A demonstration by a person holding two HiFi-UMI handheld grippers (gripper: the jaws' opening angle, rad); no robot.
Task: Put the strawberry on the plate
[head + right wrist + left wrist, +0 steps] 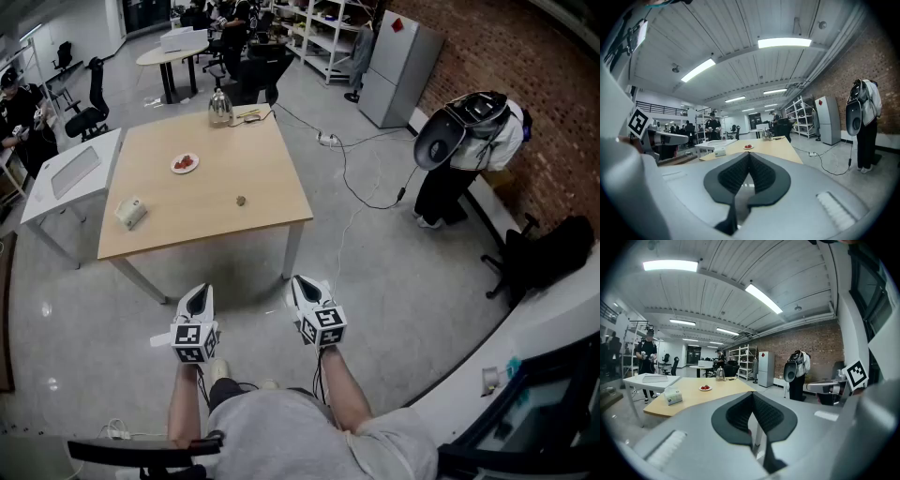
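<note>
Room: open workshop with a grey floor, brick wall [534,84] on the right, wooden bench [262,169] ahead of the person
Bench, far left: white plate [185,165]
Bench, front left: tissue box [130,212] near the edge
Bench, far edge: metal kettle [220,108]
Bench, middle: one small dull item [241,200], too small to identify
Task item: strawberry [186,161] lies on the plate as a red patch; how many pieces, cannot tell
Left side: left gripper [198,292] is held low in front of the person, well apart from the bench; its fingers [738,414] are closed tip to tip with nothing between them
Right side: right gripper [303,283] is level with the left one, near it but not touching; its fingers [733,177] are pressed together and empty
Aim: both gripper views look across the floor toward the bench and plate
Bystander: a standing person [464,150] bends forward near the brick wall, well apart from the bench
</note>
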